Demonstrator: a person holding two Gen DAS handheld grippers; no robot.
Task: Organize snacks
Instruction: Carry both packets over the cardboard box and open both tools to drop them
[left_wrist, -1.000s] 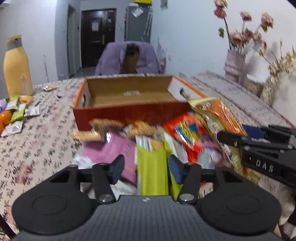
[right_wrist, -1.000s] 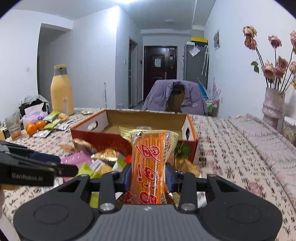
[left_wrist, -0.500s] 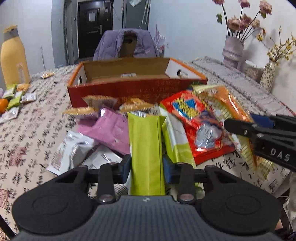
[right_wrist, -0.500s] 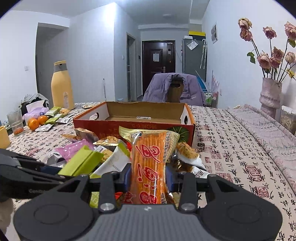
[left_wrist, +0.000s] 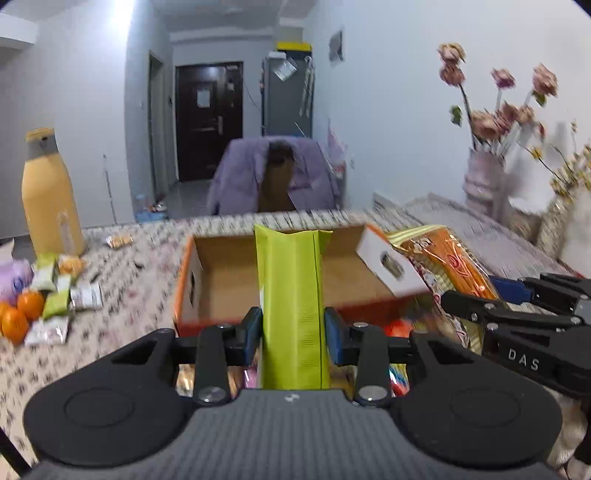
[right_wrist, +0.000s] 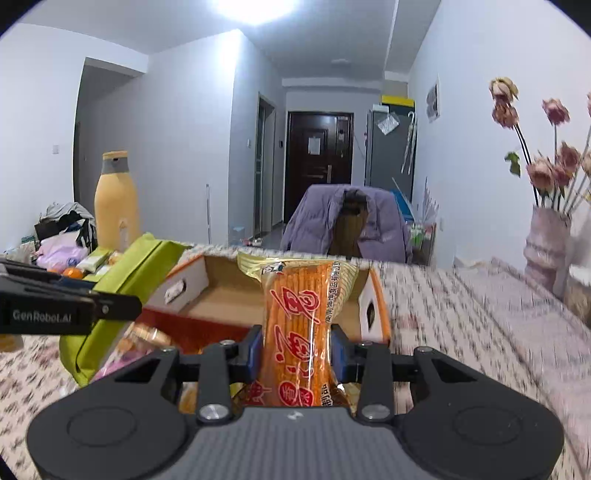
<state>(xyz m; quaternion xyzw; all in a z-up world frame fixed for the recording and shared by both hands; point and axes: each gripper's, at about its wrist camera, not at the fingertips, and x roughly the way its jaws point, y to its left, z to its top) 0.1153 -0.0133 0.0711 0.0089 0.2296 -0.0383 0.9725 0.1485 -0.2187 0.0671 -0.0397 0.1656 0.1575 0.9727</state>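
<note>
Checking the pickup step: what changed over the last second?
The left gripper closed on the green packet and lifted it off the pile toward the cardboard box. The right gripper stayed clamped on the orange stick-snack packet, also raised.

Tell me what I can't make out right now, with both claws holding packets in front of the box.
- Cardboard box floor, left wrist view: its middle is hidden by the green packet.
- Snack pile in front of the box, both views: mostly covered by the claw bodies.
- Orange stick packet lower end, right wrist view: hidden behind the claw body.
- Tablecloth pattern, right wrist view: motion-blurred.
- Small wrappers, left wrist view: print too small.
</note>
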